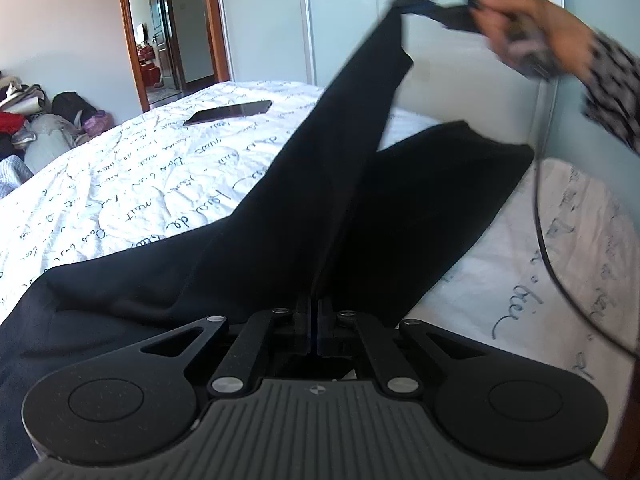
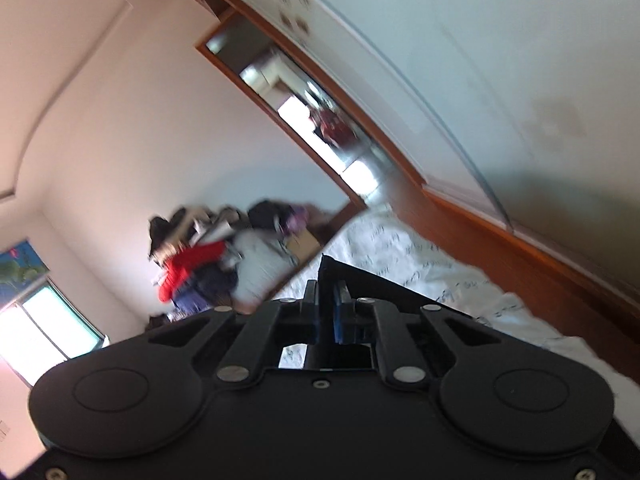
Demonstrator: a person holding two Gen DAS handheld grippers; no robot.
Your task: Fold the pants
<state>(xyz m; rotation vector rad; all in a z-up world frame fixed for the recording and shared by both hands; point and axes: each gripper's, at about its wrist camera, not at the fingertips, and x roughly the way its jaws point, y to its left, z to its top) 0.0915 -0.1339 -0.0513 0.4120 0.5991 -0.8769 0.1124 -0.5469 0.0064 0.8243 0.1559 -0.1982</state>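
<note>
Black pants half lifted off the bed, pinched at both ends.

The left gripper angles down, fingers clamped on cloth near the mattress; the right gripper, raised in a patterned-sleeved hand, grips one leg's end. Its own view is blurred, fingers closed on dark fabric.

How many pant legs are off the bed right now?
1. The raised leg hangs from the right tool; the other leg lies flat on the bed.
</note>
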